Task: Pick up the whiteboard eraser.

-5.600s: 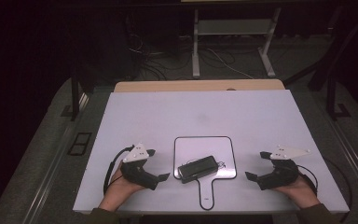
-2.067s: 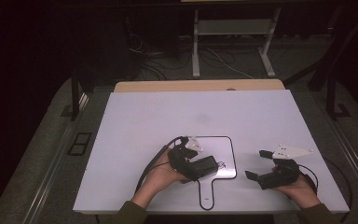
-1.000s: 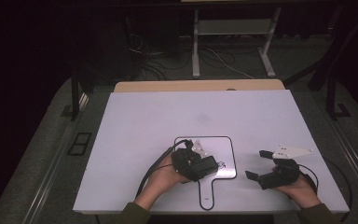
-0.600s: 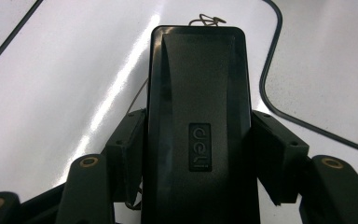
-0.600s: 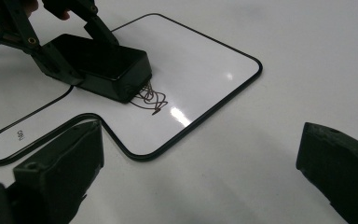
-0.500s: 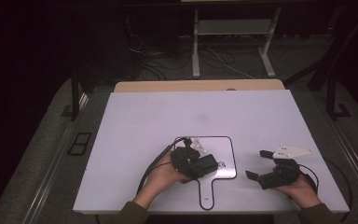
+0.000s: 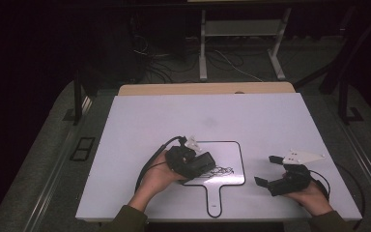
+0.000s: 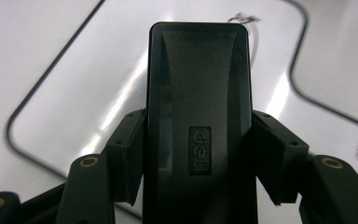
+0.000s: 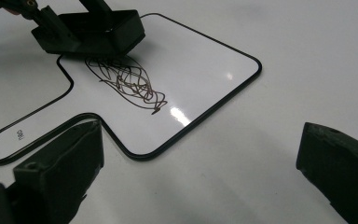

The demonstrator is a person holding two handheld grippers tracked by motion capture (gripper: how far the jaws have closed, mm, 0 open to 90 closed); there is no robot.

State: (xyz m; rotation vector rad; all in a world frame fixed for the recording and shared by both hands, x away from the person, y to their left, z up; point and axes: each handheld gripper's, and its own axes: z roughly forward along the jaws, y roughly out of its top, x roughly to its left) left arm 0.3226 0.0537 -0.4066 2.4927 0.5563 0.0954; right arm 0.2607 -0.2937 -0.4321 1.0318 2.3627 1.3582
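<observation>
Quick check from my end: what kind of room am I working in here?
Probably a lab or recording workstation, not a home: a plain white table under a fixed camera, loose black cables on the dark floor behind, a metal stand's white legs, and a small paddle-shaped whiteboard as the prop.

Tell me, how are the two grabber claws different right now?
The left gripper is shut on the black eraser, while the right gripper is open with nothing between its jaws. The left gripper is over the small whiteboard by the scribble; the right gripper sits off to the side on the table. Both are black and hand-held.
</observation>
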